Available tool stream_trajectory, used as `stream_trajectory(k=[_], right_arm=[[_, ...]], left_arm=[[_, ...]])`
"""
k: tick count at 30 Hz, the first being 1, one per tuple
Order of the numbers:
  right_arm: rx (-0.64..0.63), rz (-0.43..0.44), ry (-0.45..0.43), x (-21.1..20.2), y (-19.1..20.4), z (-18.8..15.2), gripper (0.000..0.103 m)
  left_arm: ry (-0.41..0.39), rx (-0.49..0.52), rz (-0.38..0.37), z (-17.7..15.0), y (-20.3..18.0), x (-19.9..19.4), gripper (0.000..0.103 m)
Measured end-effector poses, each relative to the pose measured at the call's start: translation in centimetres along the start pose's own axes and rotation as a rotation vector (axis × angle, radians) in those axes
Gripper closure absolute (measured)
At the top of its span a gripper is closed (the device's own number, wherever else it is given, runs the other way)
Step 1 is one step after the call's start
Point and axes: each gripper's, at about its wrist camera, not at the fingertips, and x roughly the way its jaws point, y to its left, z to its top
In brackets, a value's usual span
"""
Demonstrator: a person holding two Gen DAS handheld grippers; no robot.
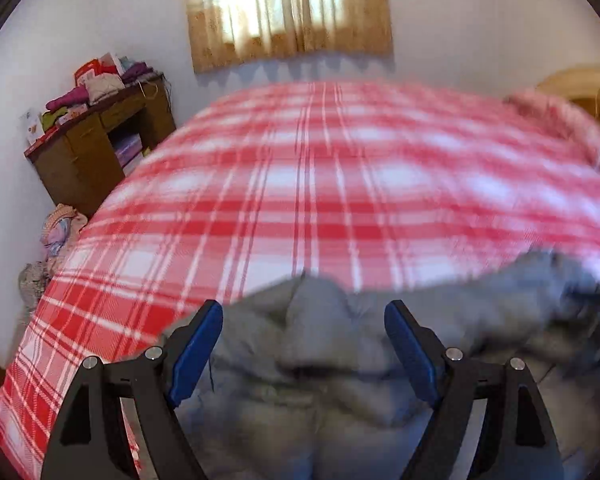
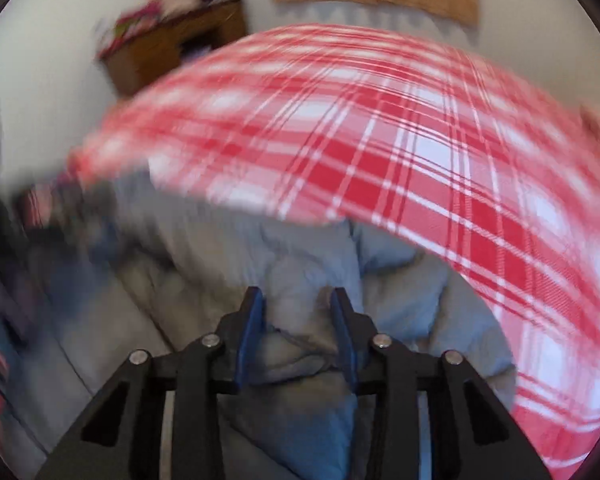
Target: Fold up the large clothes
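Currently, both views are motion-blurred. Grey padded jacket lies crumpled at the near edge of the bed, bottom centre of the left wrist frame, on the red-and-white plaid cover. Left tongs are spread wide, blue pads either side of a bunched ridge of the jacket, not pressing on it; released.

In the right wrist frame the jacket fills the lower centre and lower left, the plaid bed arcing across the upper right. Right tongs are part-way apart, with a fold of jacket fabric in the gap between the pads. Blur hides whether the pads actually bite on it, so I can't tell grip from hover.

Background: wooden counter at upper left of the left frame, against the white wall, stacked with folded clothes. Curtain at top centre, backlit. A bundle of fabric sits on the floor at the left, between counter and bed.
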Motion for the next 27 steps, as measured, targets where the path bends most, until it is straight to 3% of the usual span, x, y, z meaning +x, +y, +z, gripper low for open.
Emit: stream_trajectory(k=[4, 8, 13, 15, 16, 20, 27], right_arm=[[0.013, -0.024, 0.011, 0.8, -0.5, -0.8, 0.065], [0.022, -0.022, 0.013, -0.7, -0.6, -0.5, 0.065], [0.168, 0.069, -0.142, -4.5, -1.5, 1.4, 0.064], [0.202, 0.053, -0.192, -4.4, -1.4, 2.2, 0.052], [0.213, 0.027, -0.202, -3.4, -1.3, 2.6, 0.052], [0.174, -0.016, -0.101, 1.7, -0.3, 2.4, 0.066], [0.138, -0.052, -0.131, 3.4, -0.1, 0.4, 0.067]], left_arm=[[0.04, 0.015, 0.023, 1.0, -1.7, 2.3, 0.019], [0.165, 0.072, 0.061, -2.0, -3.5, 6.0, 0.019], [0.14, 0.056, 0.049, -2.7, -3.3, 6.1, 0.019], [0.135, 0.047, 0.045, -2.8, -3.2, 6.1, 0.019], [0.13, 0.048, 0.046, -2.9, -3.2, 6.1, 0.019], [0.109, 0.048, 0.047, -3.3, -3.4, 6.1, 0.019], [0.119, 0.031, 0.041, -3.5, -3.3, 6.8, 0.016]])
